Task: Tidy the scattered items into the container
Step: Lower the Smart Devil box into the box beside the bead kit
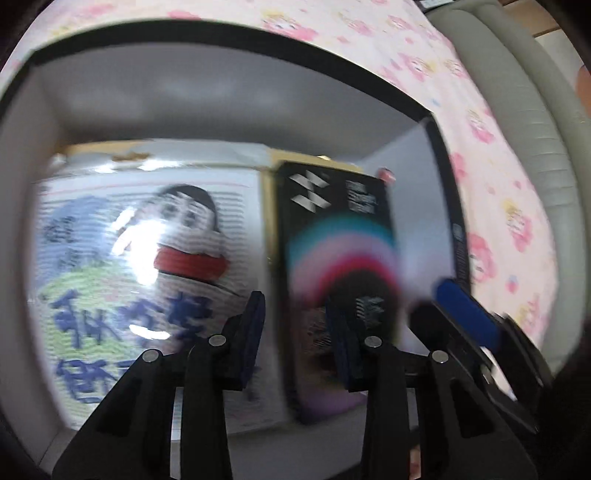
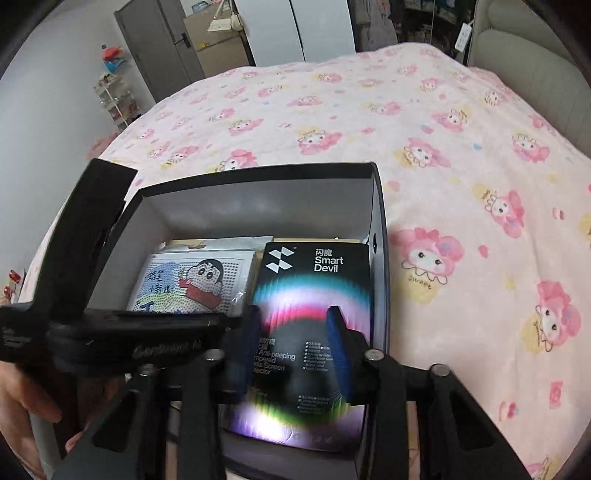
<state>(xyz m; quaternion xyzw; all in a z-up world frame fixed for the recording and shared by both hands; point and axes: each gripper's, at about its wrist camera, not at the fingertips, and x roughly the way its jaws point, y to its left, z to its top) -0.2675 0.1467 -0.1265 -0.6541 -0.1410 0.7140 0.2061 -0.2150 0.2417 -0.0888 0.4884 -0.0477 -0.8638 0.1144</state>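
Note:
A black box (image 2: 258, 173) with a white inside stands on the bed, its rim (image 1: 221, 33) filling the left wrist view. Inside lie a plastic-wrapped cartoon craft packet (image 2: 192, 284) on the left and a black "Smart Devil" screen-protector carton (image 2: 314, 280) on the right. The packet (image 1: 129, 258) and the carton (image 1: 332, 229) look blurred from the left wrist. My left gripper (image 1: 295, 332) hovers open over the seam between them, holding nothing. My right gripper (image 2: 290, 347) is open above the carton, its pads apart over the carton's face.
A pink cartoon-print bedspread (image 2: 443, 147) surrounds the box. A beige padded headboard (image 2: 535, 66) runs along the far right. The left gripper's black body (image 2: 92, 332) crosses the box's left wall, with a hand (image 2: 22, 398) below. A door and a small shelf stand far left.

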